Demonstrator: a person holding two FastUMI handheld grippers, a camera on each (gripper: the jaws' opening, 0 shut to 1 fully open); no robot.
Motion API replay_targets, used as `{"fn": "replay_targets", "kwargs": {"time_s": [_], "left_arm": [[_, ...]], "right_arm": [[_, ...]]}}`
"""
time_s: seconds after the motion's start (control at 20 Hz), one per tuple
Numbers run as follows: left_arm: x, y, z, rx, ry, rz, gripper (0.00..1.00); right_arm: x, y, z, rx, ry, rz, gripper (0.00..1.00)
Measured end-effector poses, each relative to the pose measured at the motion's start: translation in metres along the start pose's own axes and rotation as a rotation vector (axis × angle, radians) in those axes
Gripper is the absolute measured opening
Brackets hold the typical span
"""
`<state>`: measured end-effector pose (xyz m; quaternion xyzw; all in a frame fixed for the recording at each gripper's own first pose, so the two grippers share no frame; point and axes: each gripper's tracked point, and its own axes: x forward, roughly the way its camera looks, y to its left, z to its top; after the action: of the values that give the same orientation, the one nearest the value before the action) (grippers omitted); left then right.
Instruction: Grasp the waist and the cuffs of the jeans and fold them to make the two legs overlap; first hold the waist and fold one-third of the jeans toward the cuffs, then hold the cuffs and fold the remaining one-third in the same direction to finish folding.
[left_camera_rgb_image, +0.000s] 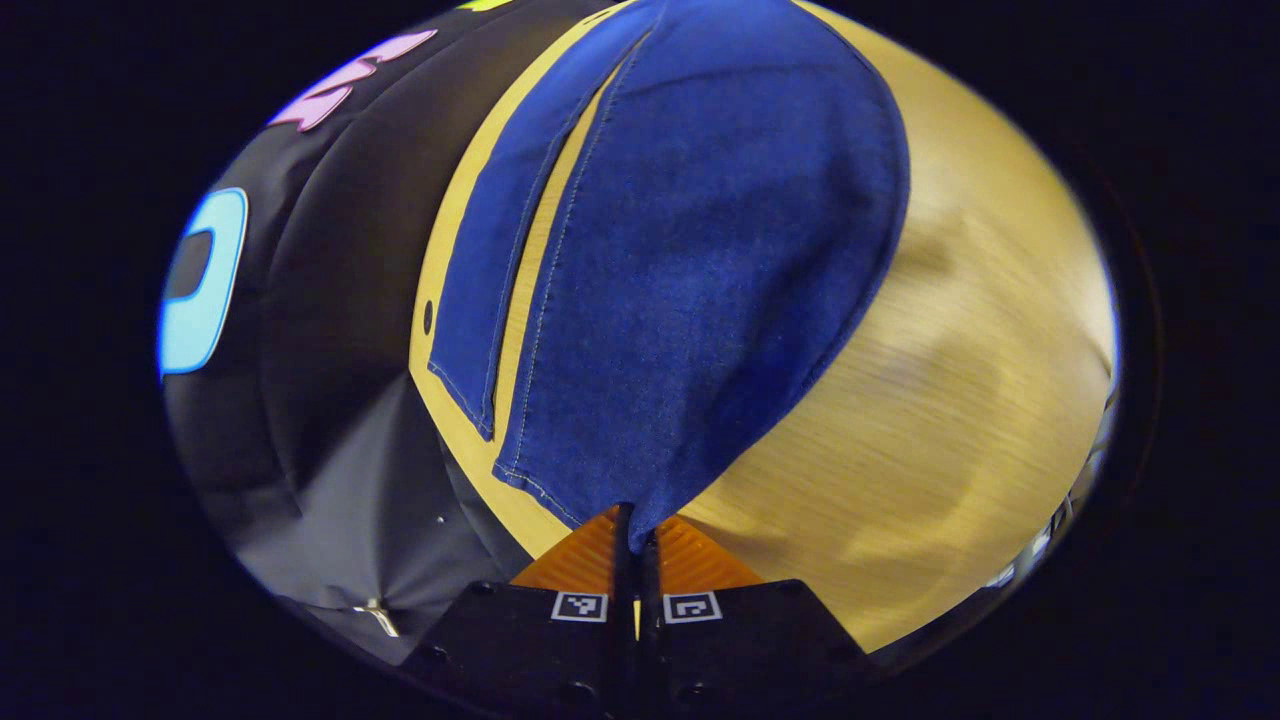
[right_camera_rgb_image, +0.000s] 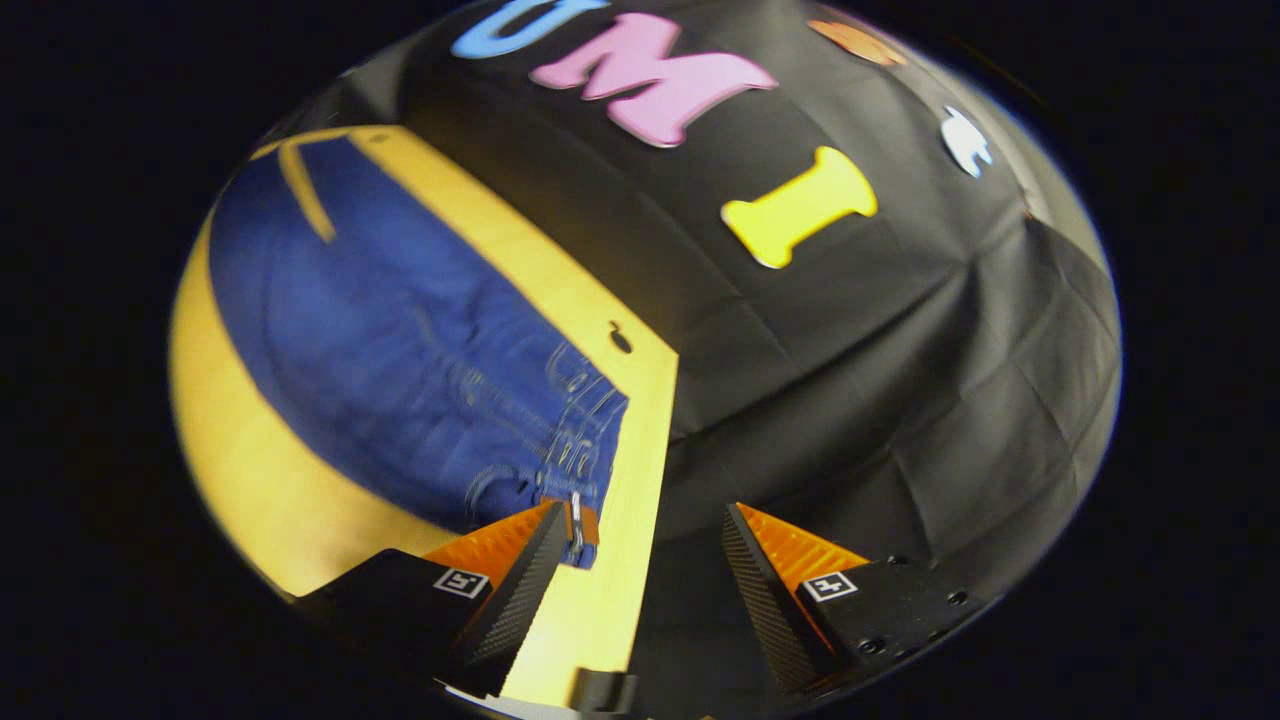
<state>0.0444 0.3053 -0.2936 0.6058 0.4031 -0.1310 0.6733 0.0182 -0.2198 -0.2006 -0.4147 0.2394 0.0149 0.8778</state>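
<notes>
Together we see one pair of blue denim jeans (left_camera_rgb_image: 690, 250) lying flat on a pale wooden surface (left_camera_rgb_image: 950, 400) with a fine straight grain. In the left gripper view, two legs show: a broad one in the middle and a narrow strip to its left, with a thin sliver of wood between them. Light stitching runs along the seams and along both cuff hems.

At the bottom of that view, the left gripper (left_camera_rgb_image: 636, 535) has its two fingers pressed together, pinching the corner of the broad leg's cuff (left_camera_rgb_image: 560, 480). The ribbed inner pads meet with denim caught between them.

In the right gripper view, we see the waist end (right_camera_rgb_image: 570, 440) of the jeans, with curved pocket stitching and belt loops, lying close to the surface's far edge. The right gripper (right_camera_rgb_image: 650, 545) stands spread wide. One finger (right_camera_rgb_image: 520, 570) sits at the waistband; we cannot tell if it touches it. The other finger (right_camera_rgb_image: 770, 590) is well apart, out past the edge, in front of the black cloth wall (right_camera_rgb_image: 900, 380).

One small dark hole (right_camera_rgb_image: 621, 340) marks the wood near that edge. Bare wood lies open beside the jeans on the side away from the wall.
</notes>
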Motion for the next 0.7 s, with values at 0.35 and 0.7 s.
{"fn": "replay_targets", "kwargs": {"time_s": [0.35, 0.7], "left_arm": [[-0.001, 0.001, 0.001, 0.026, 0.039, -0.012, 0.06], [-0.002, 0.001, 0.004, 0.025, 0.056, 0.022, 0.06]], "right_arm": [[0.035, 0.053, -0.07, -0.404, 0.096, 0.21, 0.95], [0.076, 0.057, -0.072, -0.563, 0.073, 0.211, 0.93]]}}
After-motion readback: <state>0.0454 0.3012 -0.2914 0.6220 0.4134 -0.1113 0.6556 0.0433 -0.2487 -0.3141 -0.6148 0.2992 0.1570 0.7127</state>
